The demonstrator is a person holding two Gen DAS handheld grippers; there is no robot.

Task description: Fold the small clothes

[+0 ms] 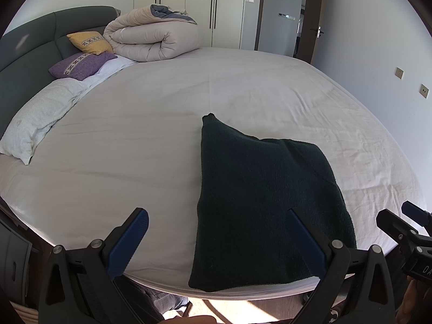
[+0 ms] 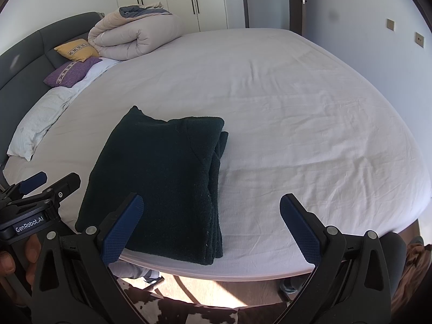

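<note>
Both views look from just beyond the near edge of the bed [image 1: 135, 124], slightly above it, facing across the mattress toward the far wardrobe [image 1: 199, 2]. The left wrist view sits further left, so the folded dark garment [image 1: 264, 202] lies right of its centre; the right wrist view has it left of centre [image 2: 162, 183]. Both share the garment, the pillows, the rolled duvet [image 2: 135, 35] and the headboard at far left.
</note>
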